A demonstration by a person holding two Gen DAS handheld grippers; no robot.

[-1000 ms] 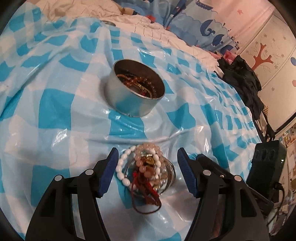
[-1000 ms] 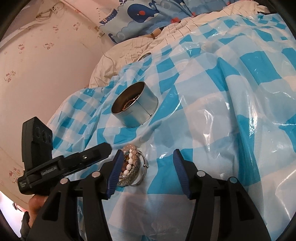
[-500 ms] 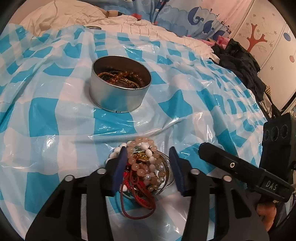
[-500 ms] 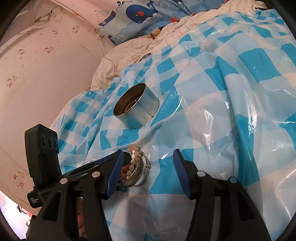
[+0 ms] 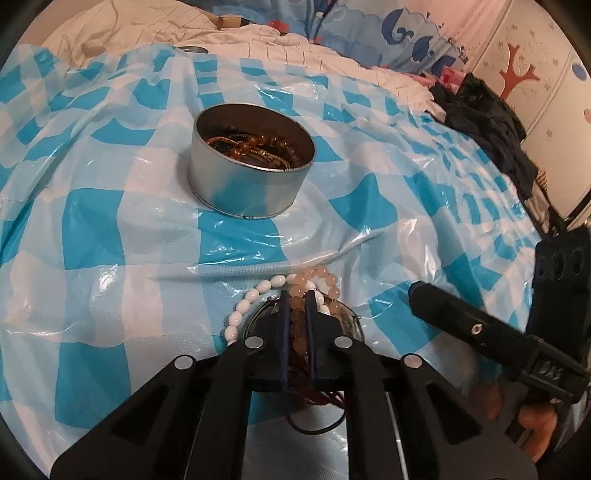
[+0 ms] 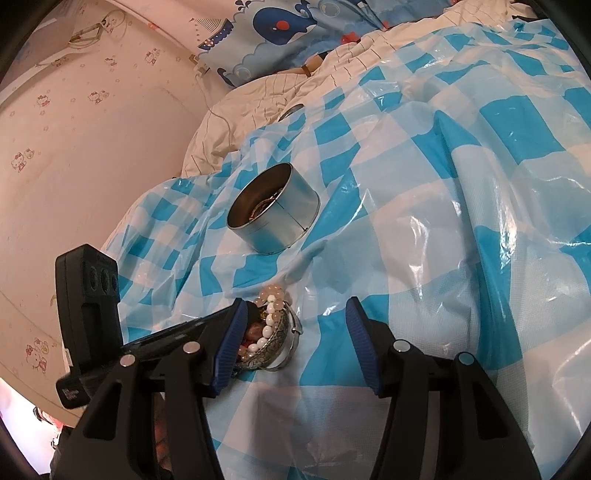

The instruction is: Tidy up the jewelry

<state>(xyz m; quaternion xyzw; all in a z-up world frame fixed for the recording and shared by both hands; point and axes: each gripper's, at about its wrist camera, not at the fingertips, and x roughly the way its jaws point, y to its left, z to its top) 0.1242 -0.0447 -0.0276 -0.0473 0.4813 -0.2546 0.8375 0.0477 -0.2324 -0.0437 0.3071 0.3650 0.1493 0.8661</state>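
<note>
A pile of bead bracelets lies in a small silver dish (image 6: 275, 341) on the blue-checked plastic sheet. My left gripper (image 5: 297, 299) is shut on a peach bead bracelet (image 5: 314, 278) in that pile; a white bead bracelet (image 5: 245, 304) curls to its left and a red cord (image 5: 314, 424) trails below. A round metal tin (image 5: 251, 173) holding amber beads and chains stands beyond; it also shows in the right wrist view (image 6: 273, 210). My right gripper (image 6: 295, 332) is open and empty, just right of the dish.
The checked plastic sheet (image 5: 110, 221) covers a bed, wrinkled and glossy. White bedding and a blue whale pillow (image 6: 284, 26) lie at the far end. Dark clothes (image 5: 484, 118) are heaped at the right edge. A wall (image 6: 74, 147) runs along the left.
My left gripper moved forward over the dish and closed from wide open onto the peach bead bracelet. My right gripper stayed open and hardly moved.
</note>
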